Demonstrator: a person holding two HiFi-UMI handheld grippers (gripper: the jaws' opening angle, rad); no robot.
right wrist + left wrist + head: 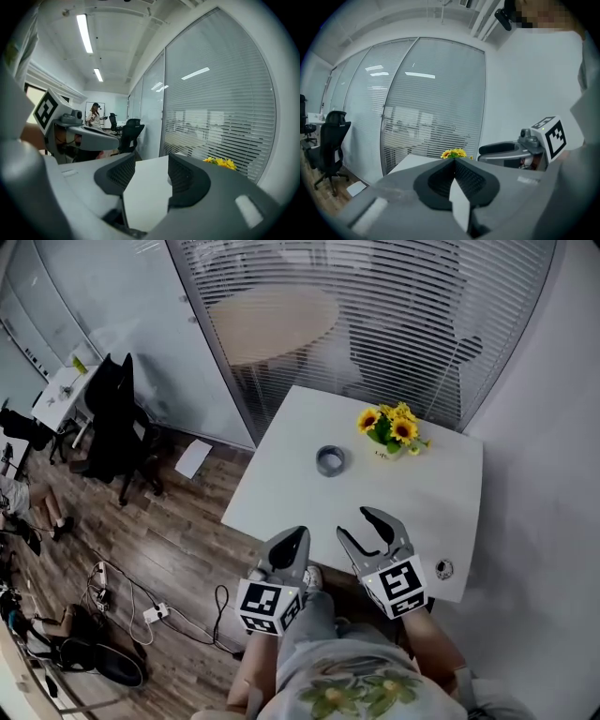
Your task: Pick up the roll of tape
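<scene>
At the near edge of the counter [441, 502], the left gripper [296, 538] has its jaws shut together on nothing. Just beside it, the right gripper [359, 524] holds its jaws wide apart, with only bare counter between them. Only the head view shows the tape [330, 460], lying flat mid-counter, well apart from both. Flowers [394, 427] stand near the far edge, visible in every view.
</scene>
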